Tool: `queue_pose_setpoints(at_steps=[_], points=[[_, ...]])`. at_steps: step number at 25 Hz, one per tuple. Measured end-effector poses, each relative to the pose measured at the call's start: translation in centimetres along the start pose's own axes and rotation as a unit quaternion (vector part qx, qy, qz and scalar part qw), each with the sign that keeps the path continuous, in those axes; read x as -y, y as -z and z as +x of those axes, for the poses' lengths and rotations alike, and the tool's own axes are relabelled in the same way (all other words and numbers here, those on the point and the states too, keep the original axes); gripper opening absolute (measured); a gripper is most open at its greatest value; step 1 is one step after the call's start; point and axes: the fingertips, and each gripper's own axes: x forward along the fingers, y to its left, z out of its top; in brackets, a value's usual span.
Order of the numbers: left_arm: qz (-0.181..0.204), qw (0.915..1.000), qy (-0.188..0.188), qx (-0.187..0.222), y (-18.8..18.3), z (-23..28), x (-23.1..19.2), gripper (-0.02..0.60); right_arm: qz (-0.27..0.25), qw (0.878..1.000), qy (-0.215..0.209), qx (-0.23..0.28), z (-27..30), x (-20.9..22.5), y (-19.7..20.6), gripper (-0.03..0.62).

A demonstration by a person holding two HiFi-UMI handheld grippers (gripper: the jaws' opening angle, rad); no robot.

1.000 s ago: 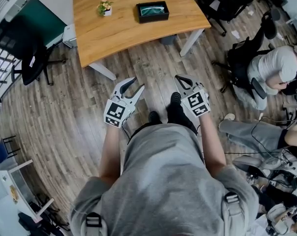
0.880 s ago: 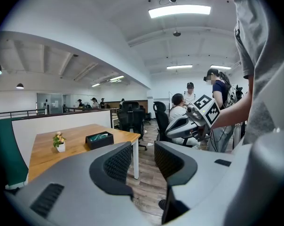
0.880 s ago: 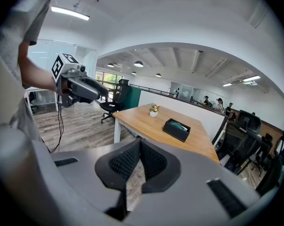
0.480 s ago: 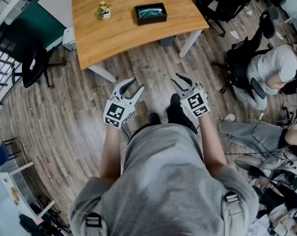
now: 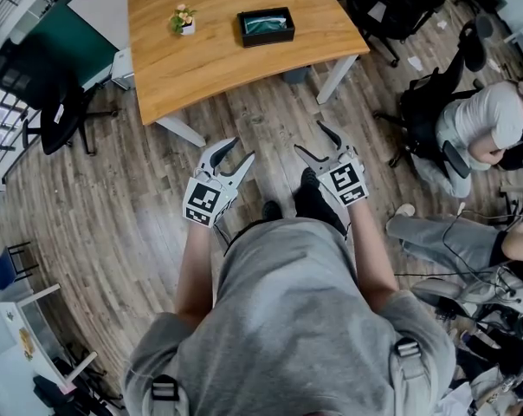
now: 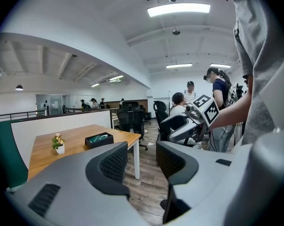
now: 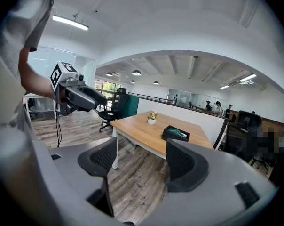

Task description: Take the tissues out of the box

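Note:
A black tissue box (image 5: 266,26) with pale green tissue showing in its top stands on the wooden table (image 5: 227,59), far ahead of both grippers. It also shows as the box (image 6: 98,139) in the left gripper view and as the box (image 7: 176,134) in the right gripper view. My left gripper (image 5: 235,152) and right gripper (image 5: 311,139) hang over the floor in front of the person's body, well short of the table. The jaws of both are opening, and nothing is between them. My left gripper (image 6: 141,161) and right gripper (image 7: 141,161) point toward the table.
A small potted plant (image 5: 184,18) stands on the table left of the box. A black office chair (image 5: 36,76) is at the left, more chairs (image 5: 391,3) at the upper right. A seated person (image 5: 482,124) and cables on the floor are at the right. White table legs (image 5: 335,74) face me.
The right gripper's jaws have swung from shut to wide apart. The left gripper's jaws have spread slightly. Both hands have stayed in about the same place.

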Motion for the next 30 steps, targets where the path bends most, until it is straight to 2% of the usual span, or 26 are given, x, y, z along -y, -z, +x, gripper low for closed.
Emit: queue_pose_setpoints(at_steps=[11, 20, 30], points=[[0.003, 0.9998, -0.015, -0.011, -0.4, 2.1, -1.4, 0.207, 0.009, 1.000, -0.021, 0.001, 2.0, 2.1, 0.6, 0.353], [0.000, 0.9987, -0.037, -0.035, -1.1, 5.4, -2.6, 0.216, 0.012, 0.999, -0.052, 0.005, 4.5, 6.7, 1.0, 0.354], [-0.011, 0.9963, -0.073, -0.043, -3.1, 9.6, -3.8, 0.221, -0.001, 0.995, -0.094, 0.015, 7.0, 11.6, 0.7, 0.354]])
